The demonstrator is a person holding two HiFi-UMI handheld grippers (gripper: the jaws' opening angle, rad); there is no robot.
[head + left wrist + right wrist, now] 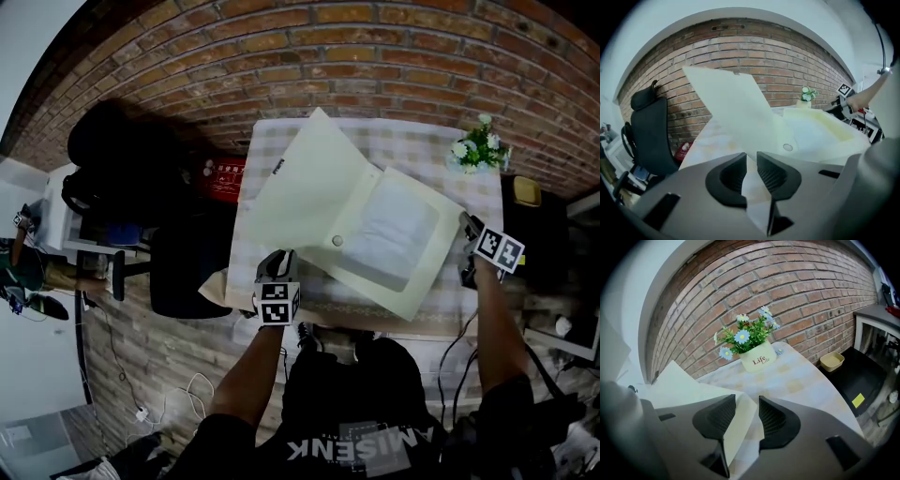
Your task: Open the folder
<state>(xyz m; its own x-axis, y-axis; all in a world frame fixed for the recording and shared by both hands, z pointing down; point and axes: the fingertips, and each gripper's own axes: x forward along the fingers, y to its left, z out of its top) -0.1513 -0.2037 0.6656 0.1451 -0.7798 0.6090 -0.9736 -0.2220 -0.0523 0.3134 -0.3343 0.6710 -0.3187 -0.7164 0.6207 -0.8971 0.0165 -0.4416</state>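
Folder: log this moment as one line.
folder: open, cover raised | left gripper: narrowly open at cover edge | right gripper: open, folder corner between jaws

Head view looks steeply down on the tabletop (412, 141); both gripper views sit low, facing the brick wall (754, 51), seemingly sharing the folder (319, 187).

Pale cream folder (361, 220), already open, sprawled diagonally across the checked worktop (412, 141). Front cover (305, 178) swung out to the left and tilted up off the surface, top corner pointing toward the far side. Back half lying flat, with white sheets (398, 230) tucked under a see-through pocket. Little round snap button (337, 241) sitting right by the fold. Nearest corner reaching just about to the worktop's front edge.
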